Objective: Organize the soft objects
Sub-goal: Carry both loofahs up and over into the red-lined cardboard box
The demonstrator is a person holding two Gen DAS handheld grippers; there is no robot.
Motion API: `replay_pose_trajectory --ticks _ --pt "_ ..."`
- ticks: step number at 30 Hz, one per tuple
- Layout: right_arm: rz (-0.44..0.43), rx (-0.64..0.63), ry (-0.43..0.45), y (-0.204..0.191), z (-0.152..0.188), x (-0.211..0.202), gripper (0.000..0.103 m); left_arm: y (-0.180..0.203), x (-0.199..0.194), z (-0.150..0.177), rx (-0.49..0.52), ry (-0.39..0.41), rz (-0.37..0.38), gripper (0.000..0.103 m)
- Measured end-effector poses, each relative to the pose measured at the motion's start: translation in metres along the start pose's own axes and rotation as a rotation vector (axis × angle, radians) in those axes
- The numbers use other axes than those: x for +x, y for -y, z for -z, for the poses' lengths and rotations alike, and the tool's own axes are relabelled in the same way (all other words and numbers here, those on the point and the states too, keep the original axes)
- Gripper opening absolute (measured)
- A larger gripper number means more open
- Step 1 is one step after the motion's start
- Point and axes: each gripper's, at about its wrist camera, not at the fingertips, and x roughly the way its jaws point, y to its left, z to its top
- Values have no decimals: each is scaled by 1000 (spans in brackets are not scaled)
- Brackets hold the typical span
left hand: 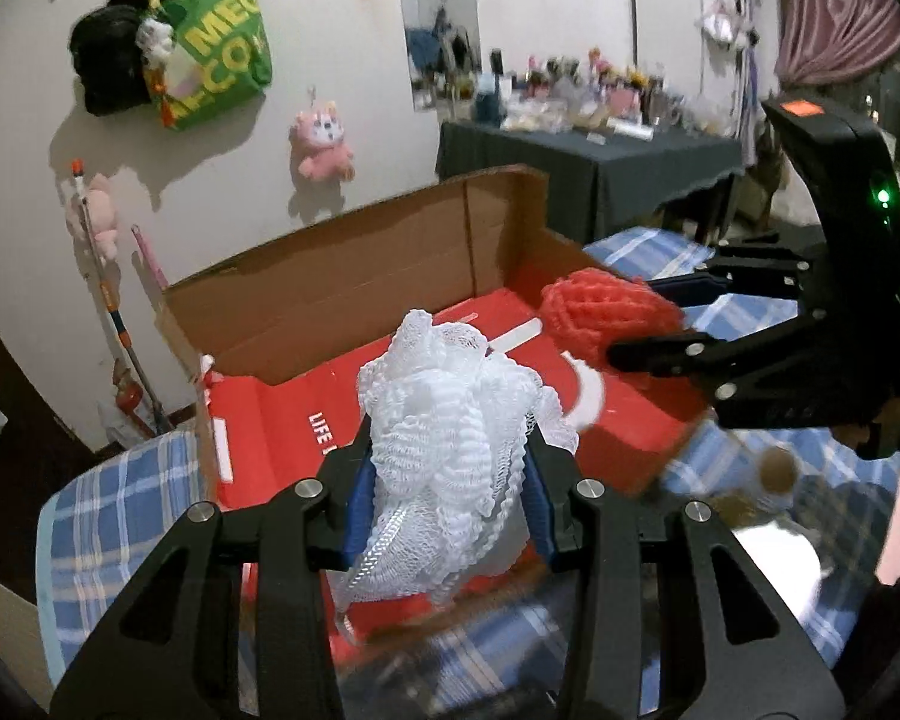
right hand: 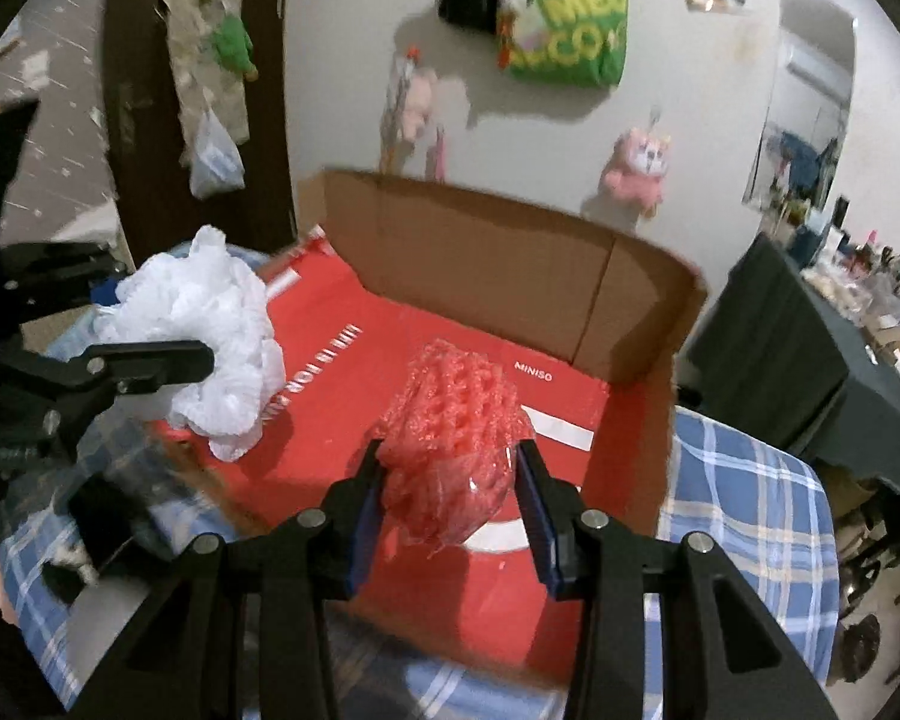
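My left gripper (left hand: 447, 480) is shut on a white foam net (left hand: 450, 432) and holds it above the near edge of the cardboard box (left hand: 354, 276). My right gripper (right hand: 450, 480) is shut on a red foam net (right hand: 450, 438) and holds it over the box's red-lined floor (right hand: 426, 324). In the left wrist view the right gripper (left hand: 672, 318) comes in from the right with the red net (left hand: 606, 312). In the right wrist view the left gripper (right hand: 168, 330) comes in from the left with the white net (right hand: 210, 336).
The box (right hand: 510, 252) lies open on a blue plaid cloth (right hand: 744, 498). A wall behind has a green bag (left hand: 216, 54) and a pink plush (left hand: 324, 144) hanging. A dark table (left hand: 588, 162) with several small items stands at the right.
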Motion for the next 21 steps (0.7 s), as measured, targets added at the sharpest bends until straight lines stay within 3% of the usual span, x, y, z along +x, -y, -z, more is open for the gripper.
replay_pose_trajectory --ticks 5,10,21 --pt "27 28 -101 20 -26 56 44 -12 55 -21 13 -83 -28 39" --pt "33 106 -169 46 -41 105 44 -26 101 -39 3 -116 -41 39" --pt "5 205 -222 70 -52 154 46 -50 160 -44 -58 -181 -73 41"
